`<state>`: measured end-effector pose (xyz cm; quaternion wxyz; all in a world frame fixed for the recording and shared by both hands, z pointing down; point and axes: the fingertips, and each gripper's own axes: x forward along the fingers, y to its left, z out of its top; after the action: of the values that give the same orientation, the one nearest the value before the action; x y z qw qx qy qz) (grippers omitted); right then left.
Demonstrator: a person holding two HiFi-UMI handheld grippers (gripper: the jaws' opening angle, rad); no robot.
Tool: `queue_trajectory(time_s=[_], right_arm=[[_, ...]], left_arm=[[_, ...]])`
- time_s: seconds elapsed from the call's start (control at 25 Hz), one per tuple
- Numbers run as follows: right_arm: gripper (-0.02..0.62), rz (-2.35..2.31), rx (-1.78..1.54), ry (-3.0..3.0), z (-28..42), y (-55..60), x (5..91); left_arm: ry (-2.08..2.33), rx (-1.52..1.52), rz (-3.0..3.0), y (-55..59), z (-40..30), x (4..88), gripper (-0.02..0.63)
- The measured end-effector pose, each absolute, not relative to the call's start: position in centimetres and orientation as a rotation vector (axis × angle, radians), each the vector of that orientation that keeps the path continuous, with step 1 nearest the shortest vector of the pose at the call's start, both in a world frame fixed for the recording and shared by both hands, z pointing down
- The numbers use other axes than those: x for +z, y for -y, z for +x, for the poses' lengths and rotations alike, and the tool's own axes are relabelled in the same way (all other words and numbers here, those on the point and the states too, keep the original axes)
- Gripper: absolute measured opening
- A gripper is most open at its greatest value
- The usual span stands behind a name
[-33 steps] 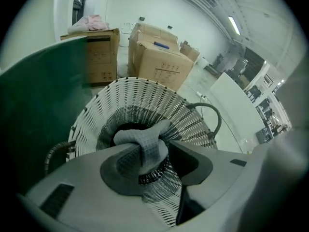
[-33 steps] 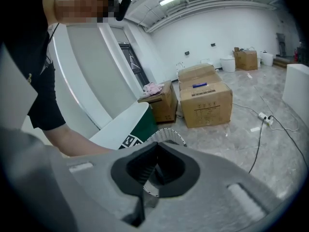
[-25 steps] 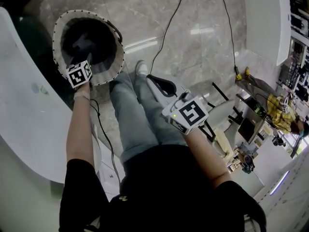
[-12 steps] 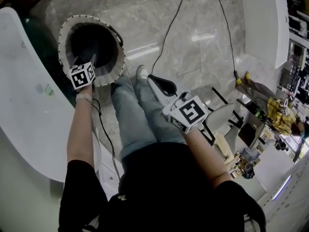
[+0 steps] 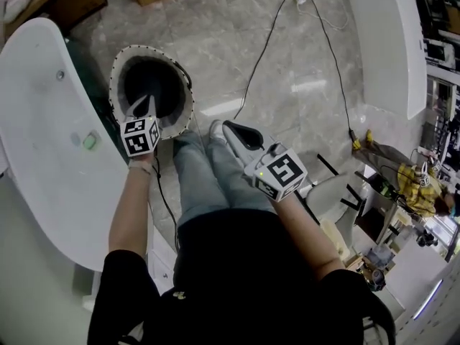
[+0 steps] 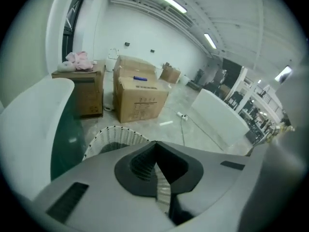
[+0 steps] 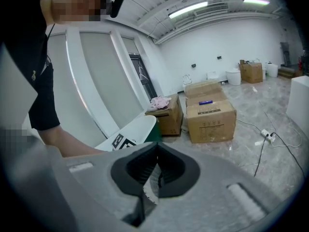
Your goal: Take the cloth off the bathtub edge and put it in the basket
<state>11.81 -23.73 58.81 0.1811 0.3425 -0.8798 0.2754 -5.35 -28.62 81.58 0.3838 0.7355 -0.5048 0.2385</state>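
- The left gripper point(image 5: 148, 100) hangs over the near rim of the basket point(image 5: 115, 77). Its fingers have just been closing and now meet tip to tip, with nothing between them in the left gripper view point(image 6: 155, 146).
- The right gripper point(image 5: 228, 126) is above the person's jeans point(image 5: 208, 182), well apart from the basket. Its fingers are also shut and empty point(image 7: 157, 148).
- The cloth cannot be told apart from the basket's dark inside, which the left gripper partly covers.
- In the left gripper view only the basket's white slatted far wall point(image 6: 113, 135) shows. The gripper body hides the rest.
- The white bathtub point(image 5: 50, 135) curves along the left, cut off by the frame.
- The right gripper view shows only a strip of the bathtub edge point(image 7: 137, 128), behind the person's arm.
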Motion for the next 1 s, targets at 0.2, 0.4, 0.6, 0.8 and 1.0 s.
queue_trajectory(time_s=[0.2,0.4,0.6,0.8,1.0], right_arm=[[-0.005,0.917,0.724,2.529,11.0,23.8,55.0],[-0.005,0.895,0.697,2.571,10.8,24.5,51.6],[-0.005,0.896,0.658,2.622,11.1,25.4,47.9],[-0.005,0.896,0.642,2.652,12.2,25.9,44.8],[-0.005,0.831,0.603,2.704,12.4,26.2,41.9]], left_arm=[[1.256,0.483,1.986,28.3,-3.7,72.2,0.014],[1.266,0.424,2.081,28.0,-2.4,63.7,0.013],[1.273,0.344,2.136,27.5,-1.5,55.6,0.012],[1.296,0.309,2.200,26.5,-0.6,49.0,0.012],[1.333,0.300,2.242,25.5,-0.1,44.0,0.012]])
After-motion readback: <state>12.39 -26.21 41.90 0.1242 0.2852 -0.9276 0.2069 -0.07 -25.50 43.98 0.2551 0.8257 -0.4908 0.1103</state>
